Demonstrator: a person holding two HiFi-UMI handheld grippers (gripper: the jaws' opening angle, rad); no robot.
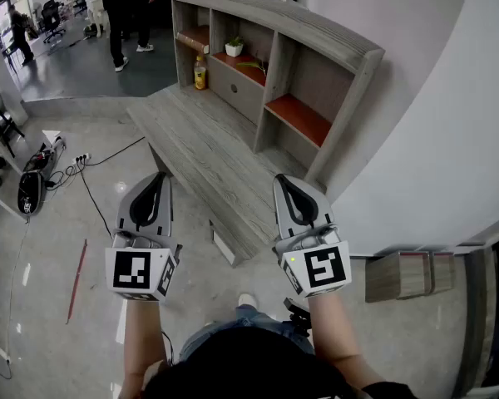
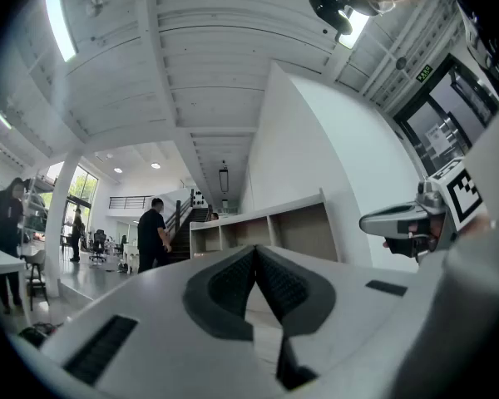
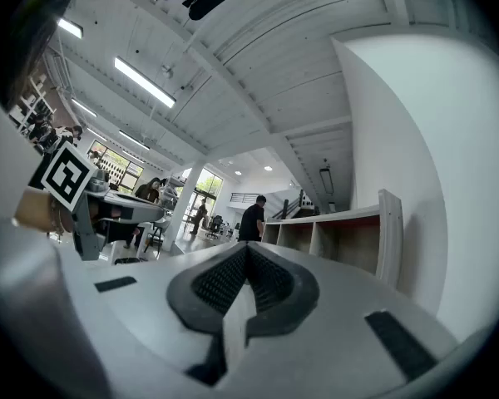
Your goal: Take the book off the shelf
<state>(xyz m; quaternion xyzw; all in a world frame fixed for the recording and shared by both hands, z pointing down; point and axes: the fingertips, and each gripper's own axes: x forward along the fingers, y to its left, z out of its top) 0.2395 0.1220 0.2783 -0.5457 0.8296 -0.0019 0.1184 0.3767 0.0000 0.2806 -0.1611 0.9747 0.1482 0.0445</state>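
A grey wooden shelf unit point(image 1: 349, 56) with orange-red boards stands against the white wall, well ahead of both grippers. It also shows far off as the shelf unit point(image 2: 266, 227) and the shelf unit point(image 3: 349, 231). A flat brownish thing point(image 1: 193, 37) lies in its far compartment; I cannot tell whether it is the book. My left gripper point(image 1: 160, 176) point(image 2: 255, 250) is shut with nothing in it, held over the floor. My right gripper point(image 1: 280, 179) point(image 3: 246, 248) is shut and empty too, over the near end of the low grey platform point(image 1: 208, 152).
A yellow bottle point(image 1: 200, 73) stands on the platform and a small potted plant point(image 1: 234, 47) sits in the shelf. Cables and a power strip point(image 1: 81, 159) lie on the floor at left, with a red stick point(image 1: 76, 279). People point(image 1: 121, 11) stand at the back. Boxes point(image 1: 407, 274) sit at right.
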